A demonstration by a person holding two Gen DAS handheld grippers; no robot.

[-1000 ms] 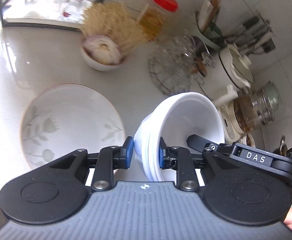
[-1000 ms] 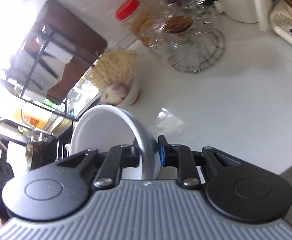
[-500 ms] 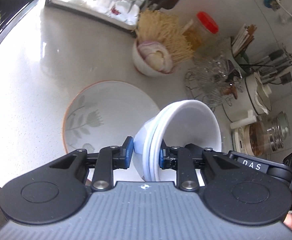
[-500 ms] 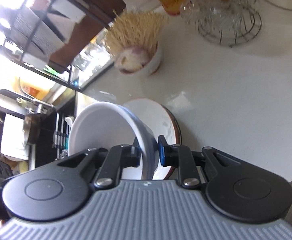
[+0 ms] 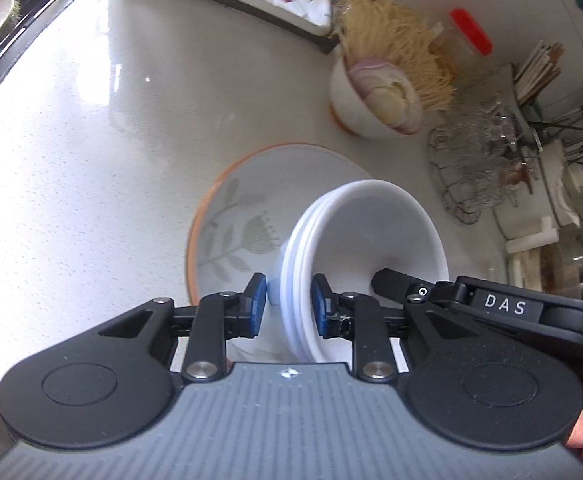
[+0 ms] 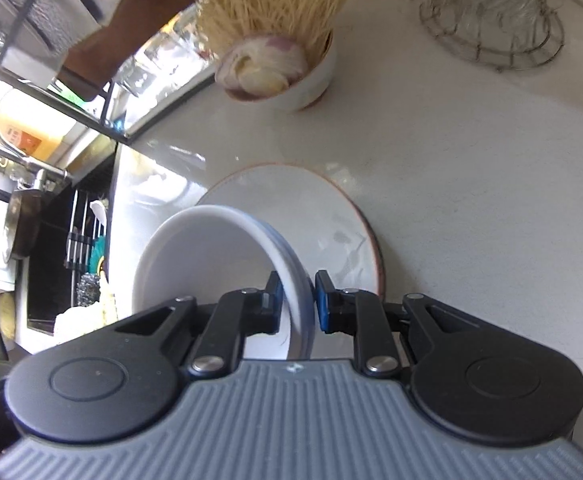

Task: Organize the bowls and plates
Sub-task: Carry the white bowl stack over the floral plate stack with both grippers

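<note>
A stack of white bowls [image 5: 355, 248] is held by both grippers on opposite sides of the rim. My left gripper [image 5: 289, 308] is shut on its near rim. My right gripper [image 6: 297, 300] is shut on the other side of the stack of white bowls [image 6: 211, 264]; its tip [image 5: 387, 280] shows inside the top bowl in the left wrist view. The stack hangs tilted over a floral plate with an orange rim [image 5: 243, 216], which lies on the white counter [image 5: 111, 140] and also shows in the right wrist view [image 6: 323, 216].
A small bowl with onion and dry noodles [image 5: 375, 96] stands behind the plate. A wire rack of glasses [image 5: 479, 160], a red-lidded jar [image 5: 471, 36], a utensil holder and a kettle are at the right. A sink [image 6: 63, 256] lies left of the counter.
Both grippers have carried the bowl stack leftward along the counter, from beside the floral plate to over it. Both grips are unchanged.
</note>
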